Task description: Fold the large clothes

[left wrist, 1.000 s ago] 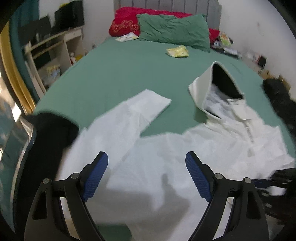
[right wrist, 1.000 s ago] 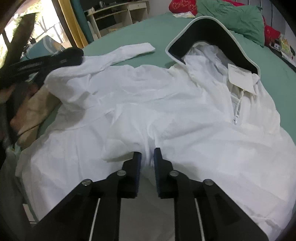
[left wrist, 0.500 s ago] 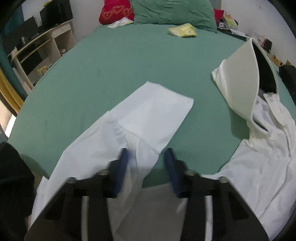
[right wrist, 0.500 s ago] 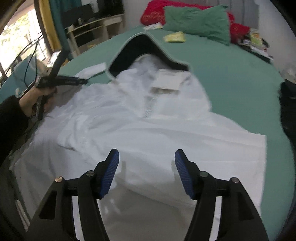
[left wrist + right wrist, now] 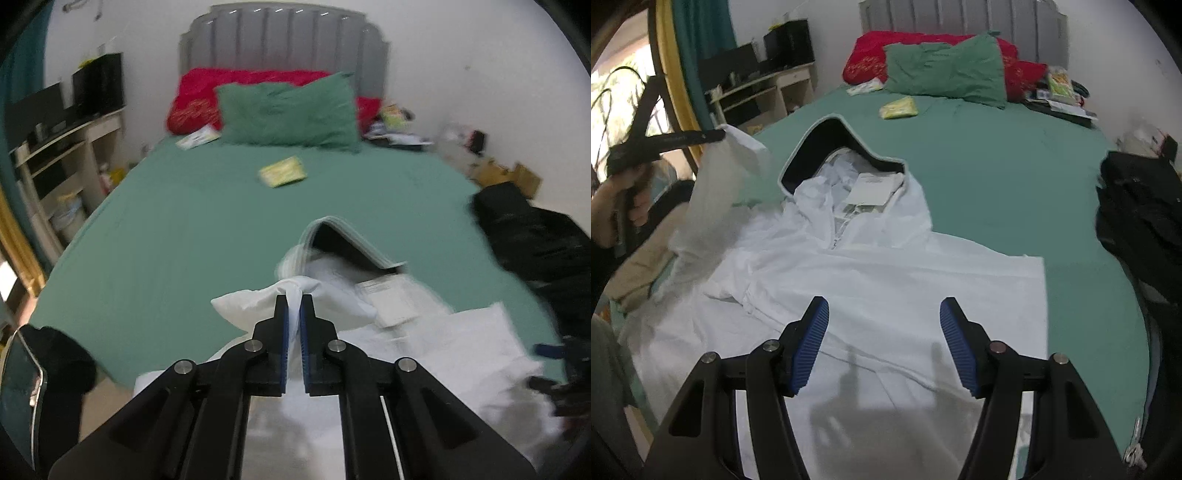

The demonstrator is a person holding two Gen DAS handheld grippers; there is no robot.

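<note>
A large white hooded garment (image 5: 886,280) lies spread on the green bed (image 5: 997,177), its dark-lined hood (image 5: 827,147) toward the pillows. My left gripper (image 5: 294,306) is shut on the garment's left sleeve (image 5: 258,301) and holds it lifted above the bed; in the right wrist view the left gripper (image 5: 713,136) shows at far left with the sleeve (image 5: 713,192) hanging from it. My right gripper (image 5: 884,325) is open and empty, hovering over the garment's lower body. A white tag (image 5: 871,188) lies at the neck.
A green pillow (image 5: 288,110) and a red pillow (image 5: 199,99) lie at the headboard. A yellow packet (image 5: 282,171) lies mid-bed. A black garment (image 5: 1141,206) sits on the bed's right edge. A shelf unit (image 5: 59,158) stands left of the bed.
My left gripper shut on the left sleeve and lifted it up off the bed toward the garment's body. My right gripper opened, let go of the cloth and drew back.
</note>
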